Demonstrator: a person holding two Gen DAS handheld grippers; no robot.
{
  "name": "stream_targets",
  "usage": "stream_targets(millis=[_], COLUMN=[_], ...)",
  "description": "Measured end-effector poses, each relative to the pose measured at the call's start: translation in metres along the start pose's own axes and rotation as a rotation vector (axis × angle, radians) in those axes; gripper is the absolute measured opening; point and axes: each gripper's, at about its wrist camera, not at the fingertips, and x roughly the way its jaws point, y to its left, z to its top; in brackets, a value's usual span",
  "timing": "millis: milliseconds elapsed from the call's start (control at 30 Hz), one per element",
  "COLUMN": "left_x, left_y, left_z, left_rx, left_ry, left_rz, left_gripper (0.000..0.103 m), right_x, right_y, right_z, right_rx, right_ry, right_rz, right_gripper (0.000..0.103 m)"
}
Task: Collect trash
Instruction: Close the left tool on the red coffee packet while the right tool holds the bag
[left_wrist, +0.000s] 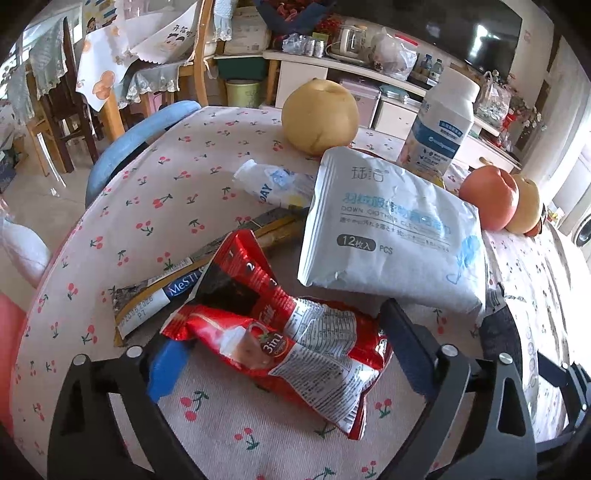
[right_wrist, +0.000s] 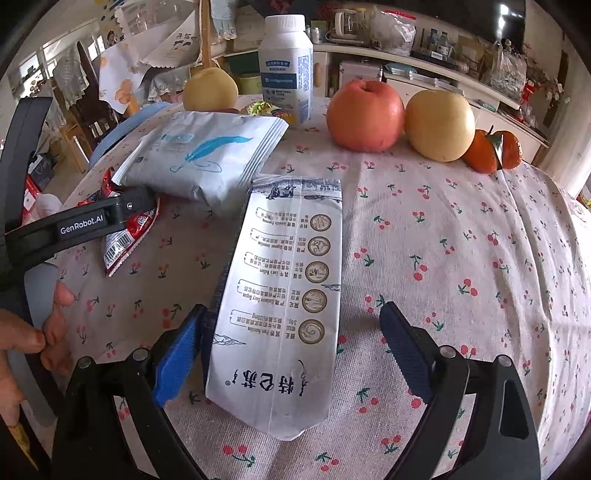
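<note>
The left gripper (left_wrist: 284, 354) stands wide open, its blue pads (left_wrist: 168, 373) on either side of a crumpled red coffee wrapper (left_wrist: 295, 343) that lies on the tablecloth (left_wrist: 155, 206) between them; whether a pad touches it I cannot tell. The wrapper reads "3in1". Just past it lies a flat brown and gold wrapper (left_wrist: 177, 284) printed "MeSTI" with a partly legible date stamp. To the right a pale wipes packet (left_wrist: 391, 229) says "DOWN CLOTHES" and "12" PCS. Further off are a small crushed white wrapper (left_wrist: 273, 182) showing "DAY", a yellow pear (left_wrist: 319, 116) and a white bottle (left_wrist: 441, 125) with a blue label.

The right gripper (right_wrist: 291, 354) is open too, and a long silver milk pouch (right_wrist: 280, 299) lies flat between its fingers, its left edge just beside the left pad; the right pad stands clear. The pouch carries Chinese writing, upside down from here, and a column of round emblems. At the left edge a hand (right_wrist: 33, 332) holds the other gripper, marked "GenRobot.AI". Beyond are an apple (right_wrist: 365, 116), a second pear (right_wrist: 439, 125) and tangerines (right_wrist: 495, 151)
</note>
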Motion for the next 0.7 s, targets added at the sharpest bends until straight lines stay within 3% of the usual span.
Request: stream_targets(millis=[267, 433, 700], left_x=[-0.007, -0.014, -0.029], left_y=[0.001, 0.002, -0.005], left_z=[-0.005, -0.012, -0.031], left_rx=[0.017, 0.087, 0.155], left_ry=[0.018, 0.053, 0.053], left_rz=[-0.032, -0.089, -0.103], left_gripper=[0.090, 0.089, 0.087], right_x=[0.001, 0.001, 0.001], right_y=[0.002, -0.002, 0.000], right_z=[0.001, 0.002, 0.001], right_rx=[-0.013, -0.009, -0.018], right_ry=[-0.003, 0.003, -0.006], right_rz=[-0.005, -0.020, -0.013], right_gripper=[0.092, 0.092, 0.092])
